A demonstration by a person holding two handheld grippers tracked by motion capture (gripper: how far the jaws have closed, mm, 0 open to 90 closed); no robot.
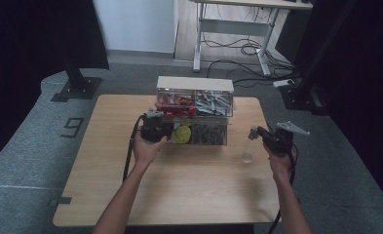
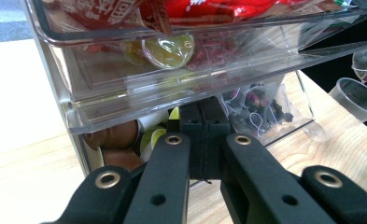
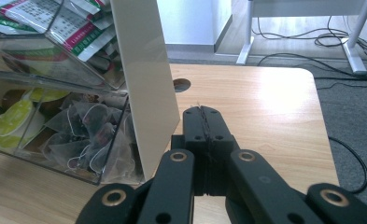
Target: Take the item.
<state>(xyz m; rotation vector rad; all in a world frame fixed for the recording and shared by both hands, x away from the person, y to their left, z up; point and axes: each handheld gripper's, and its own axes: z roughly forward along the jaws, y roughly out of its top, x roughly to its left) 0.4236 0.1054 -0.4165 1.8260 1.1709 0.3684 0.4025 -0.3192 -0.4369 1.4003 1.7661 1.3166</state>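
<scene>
Now | left claw [image 2: 204, 119] closed, empty, at organizer [image 2: 172, 88] drawer front | right claw [image 3: 204, 128] closed, empty, beside organizer

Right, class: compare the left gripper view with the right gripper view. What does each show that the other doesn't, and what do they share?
Left gripper view alone: a clear plastic cup on the table beside the organizer, brown capsules in the lower left compartment, and red packets in the drawer above.

Right gripper view alone: the organizer's cream side panel, a round hole in the table, a desk's legs and floor cables beyond.

Both: the clear drawer organizer, its tea bags, the wooden table, and shut black jaws in front.
</scene>
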